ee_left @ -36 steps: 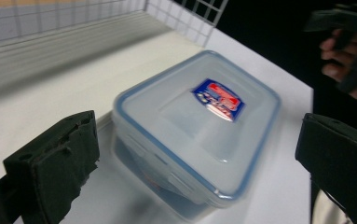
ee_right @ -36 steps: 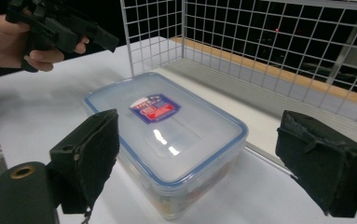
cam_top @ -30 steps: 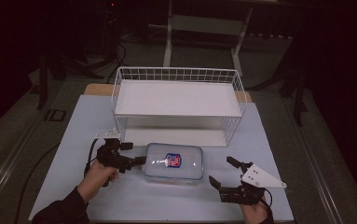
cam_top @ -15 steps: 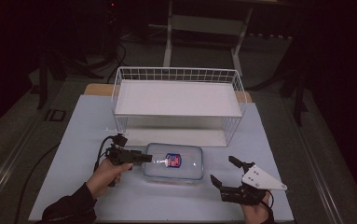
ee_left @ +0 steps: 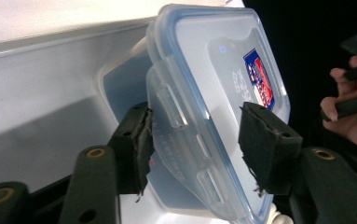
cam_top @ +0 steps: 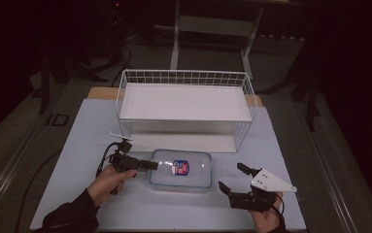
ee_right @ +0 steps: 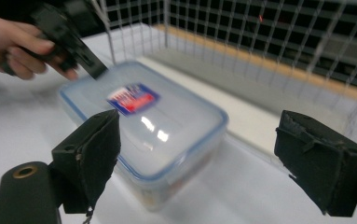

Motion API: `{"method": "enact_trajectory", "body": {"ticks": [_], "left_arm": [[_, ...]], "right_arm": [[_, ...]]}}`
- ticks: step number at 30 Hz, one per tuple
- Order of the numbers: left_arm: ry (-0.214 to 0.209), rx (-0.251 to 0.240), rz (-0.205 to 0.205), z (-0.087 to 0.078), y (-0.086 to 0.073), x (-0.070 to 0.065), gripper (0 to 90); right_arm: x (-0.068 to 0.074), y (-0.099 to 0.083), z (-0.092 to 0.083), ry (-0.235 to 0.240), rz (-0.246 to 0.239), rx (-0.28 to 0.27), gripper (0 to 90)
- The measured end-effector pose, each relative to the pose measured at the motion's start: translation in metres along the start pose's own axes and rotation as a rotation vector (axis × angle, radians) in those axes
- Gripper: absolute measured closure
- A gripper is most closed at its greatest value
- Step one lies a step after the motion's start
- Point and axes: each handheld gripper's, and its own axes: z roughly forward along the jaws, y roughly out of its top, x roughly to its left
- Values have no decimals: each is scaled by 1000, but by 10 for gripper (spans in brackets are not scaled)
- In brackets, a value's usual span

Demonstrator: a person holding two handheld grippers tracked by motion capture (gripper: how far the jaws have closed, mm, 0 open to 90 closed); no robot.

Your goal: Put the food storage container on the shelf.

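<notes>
Clear lidded container (cam_top: 181, 168) lies flat on the bench (cam_top: 86, 131), near centre, just in front of the white wire basket rack (cam_top: 183, 104). Red-and-blue label (cam_top: 180, 167) faces up; lid looks clipped on.

Your left gripper (cam_top: 150, 165) is turned on its side at the container's left short end. In the left gripper view its jaws straddle the lid edge and side clip (ee_left: 169, 105), one pad (ee_left: 139, 149) near or on the underside, the other (ee_left: 264, 149) apart from the lid top. Not clamped yet, jaws moderately wide. Likely placed there to take the end by the rim.

Your right gripper (cam_top: 232, 177) hangs near the container's right near corner, apart from it, jaws spread wide, holding nothing. The right gripper view frames the container (ee_right: 143, 135) between them, so you seem lined up for the opposite end.

Judgement: two-ended lift, the rack being the likely goal. Close left first, squarely on the rim, or the container may pivot.
</notes>
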Motion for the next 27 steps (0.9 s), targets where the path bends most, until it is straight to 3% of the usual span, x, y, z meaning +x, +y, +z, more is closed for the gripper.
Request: {"method": "enact_trajectory", "body": {"ticks": [5, 12, 18, 21, 27], "left_arm": [[-3, -4, 37, -4, -3, -4, 505], [7, -19, 61, -8, -9, -12, 531], [-3, -17, 86, -10, -13, -16, 545], [-3, -20, 98, -11, -16, -18, 552], [8, -20, 131, -12, -20, -24, 557]], "right_arm": [[-8, -3, 8, 23, 88, 33, 108], [-11, -4, 22, 79, 114, 79, 136], [-18, -6, 36, 135, 178, 110, 171], [-22, -7, 45, 199, 233, 143, 217], [-28, -12, 58, 225, 292, 199, 250]]}}
